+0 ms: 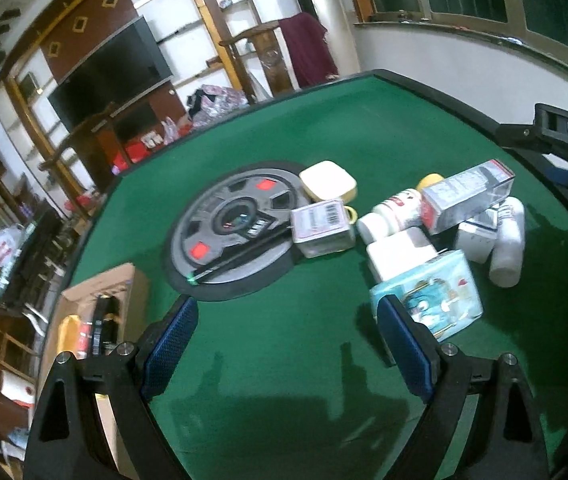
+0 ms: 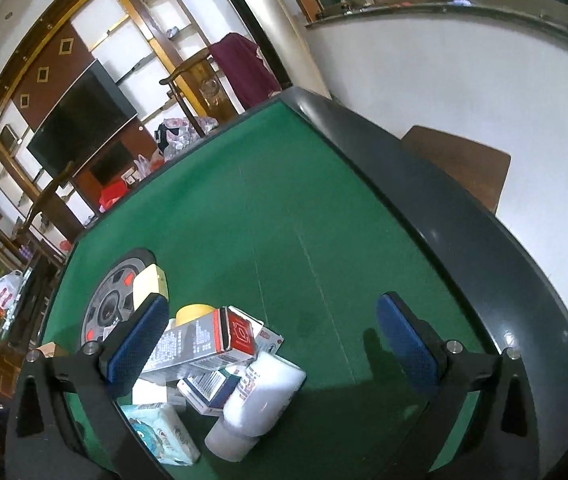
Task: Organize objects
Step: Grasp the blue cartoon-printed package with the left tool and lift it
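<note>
Right now you hold both the left gripper [image 1: 288, 344] and the right gripper [image 2: 272, 344] wide apart and empty, because the messy pile of boxes and bottles [image 1: 440, 224] just ahead, on the green table [image 1: 284, 360], isn't sorted yet.

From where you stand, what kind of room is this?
Probably a home living room: a wall unit with a television, a wooden chair draped with a maroon garment, and a green-felt mahjong table holding household clutter.
</note>
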The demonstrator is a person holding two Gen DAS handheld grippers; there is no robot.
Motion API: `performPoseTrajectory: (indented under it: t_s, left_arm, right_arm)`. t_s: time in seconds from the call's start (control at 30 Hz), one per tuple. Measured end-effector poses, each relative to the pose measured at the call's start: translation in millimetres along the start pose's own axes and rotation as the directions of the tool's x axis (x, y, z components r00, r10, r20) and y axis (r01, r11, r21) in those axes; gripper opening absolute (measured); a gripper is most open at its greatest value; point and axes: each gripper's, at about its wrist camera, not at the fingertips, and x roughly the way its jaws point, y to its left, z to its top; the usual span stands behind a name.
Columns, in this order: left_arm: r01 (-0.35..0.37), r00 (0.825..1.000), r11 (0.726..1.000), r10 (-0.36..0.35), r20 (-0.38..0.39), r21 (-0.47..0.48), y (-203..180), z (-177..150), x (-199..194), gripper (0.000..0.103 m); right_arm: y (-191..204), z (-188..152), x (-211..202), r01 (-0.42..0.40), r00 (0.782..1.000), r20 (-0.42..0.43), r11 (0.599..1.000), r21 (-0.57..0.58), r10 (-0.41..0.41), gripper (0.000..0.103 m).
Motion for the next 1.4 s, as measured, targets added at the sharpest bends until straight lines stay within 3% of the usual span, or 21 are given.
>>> performPoseTrajectory:
  t_s: [0.2, 0.53, 0.6, 0.63, 0.7, 0.77, 0.8, 0.93, 1.03, 1.1, 1.13, 1.17, 1.23, 1.3, 1.33, 1.4]
  left_arm:
    - [0.176, 0.984, 0.982, -0.176, 0.006, -0.061, -13.1, 12.5, 12.8, 0.088]
    - [0.324, 0.94, 0.941, -0.332, -0.083, -0.097, -46.6, 15.4, 53.9, 0.087]
    - [0.349, 0.932, 0.933, -0.355, -0.077, -0.086, -47.6, 11.4, 52.8, 0.072]
    - [0.369, 0.924, 0.926, -0.375, -0.076, -0.085, -46.7, 9.5, 51.0, 0.056]
    - [0.368, 0.925, 0.926, -0.374, -0.072, -0.083, -44.1, 6.3, 45.6, 0.045]
    - [0.362, 0.928, 0.93, -0.366, -0.076, -0.06, -42.1, 0.0, 39.9, 0.017]
    - [0.355, 0.93, 0.934, -0.358, -0.087, -0.048, -40.3, -4.8, 37.5, 0.015]
    - [0.325, 0.939, 0.944, -0.329, -0.101, -0.047, -22.5, -26.8, 25.6, 0.015]
    - [0.339, 0.932, 0.935, -0.348, -0.099, -0.101, -2.4, -36.9, 15.6, 0.02]
    - [0.357, 0.926, 0.923, -0.37, -0.077, -0.144, 11.9, -38.0, 10.6, 0.041]
    - [0.358, 0.927, 0.92, -0.371, -0.058, -0.16, 16.0, -36.6, 7.1, 0.06]
    - [0.357, 0.929, 0.918, -0.368, -0.035, -0.17, 18.1, -34.2, 4.7, 0.066]
    - [0.372, 0.927, 0.915, -0.374, 0.017, -0.157, 16.4, -22.8, 0.2, 0.066]
    - [0.381, 0.924, 0.923, -0.377, 0.059, -0.065, 2.6, -8.8, 0.9, 0.081]
    - [0.357, 0.932, 0.934, -0.355, 0.068, -0.021, -3.2, -4.0, 4.8, 0.089]
    - [0.29, 0.953, 0.955, -0.294, 0.077, 0.064, -11.4, 5.5, 18.6, 0.089]
  right_arm:
    - [-1.0, 0.0, -1.0, -0.014, 1.0, -0.003, 1.0, 0.003, 0.014, 0.103]
    - [3.7, -1.5, 1.5, 0.001, 1.0, -0.007, 1.0, -0.02, -0.001, 0.103]
    - [4.5, -2.1, 2.8, 0.002, 1.0, -0.012, 1.0, -0.025, -0.002, 0.103]
    - [5.4, -2.5, 3.3, 0.005, 1.0, -0.013, 1.0, -0.029, -0.005, 0.103]
    - [6.8, -2.0, 5.0, 0.011, 1.0, -0.015, 0.999, -0.035, -0.012, 0.103]
    - [7.0, -2.4, 6.4, 0.012, 1.0, -0.019, 0.999, -0.037, -0.012, 0.103]
    - [6.8, -1.8, 6.9, 0.013, 1.0, -0.02, 0.999, -0.037, -0.014, 0.103]
    - [5.8, -1.7, 7.8, 0.021, 1.0, -0.022, 0.999, -0.035, -0.021, 0.103]
    - [4.8, -1.5, 9.1, 0.018, 0.999, -0.029, 0.999, -0.029, -0.019, 0.103]
    - [4.4, -1.2, 9.5, 0.015, 0.999, -0.03, 1.0, -0.026, -0.016, 0.103]
    - [4.4, -1.2, 9.7, 0.016, 0.999, -0.031, 1.0, -0.026, -0.017, 0.103]
    - [4.3, -1.2, 9.8, 0.016, 0.999, -0.031, 1.0, -0.026, -0.017, 0.103]
    - [4.5, -2.0, 9.9, 0.014, 0.999, -0.034, 0.999, -0.028, -0.015, 0.103]
    - [4.9, -2.6, 9.7, 0.018, 0.999, -0.035, 0.999, -0.033, -0.019, 0.103]
    - [4.9, -2.9, 9.3, 0.021, 0.999, -0.034, 0.999, -0.035, -0.022, 0.103]
    - [5.0, -2.9, 9.3, 0.031, 0.999, -0.032, 0.999, -0.041, -0.032, 0.103]
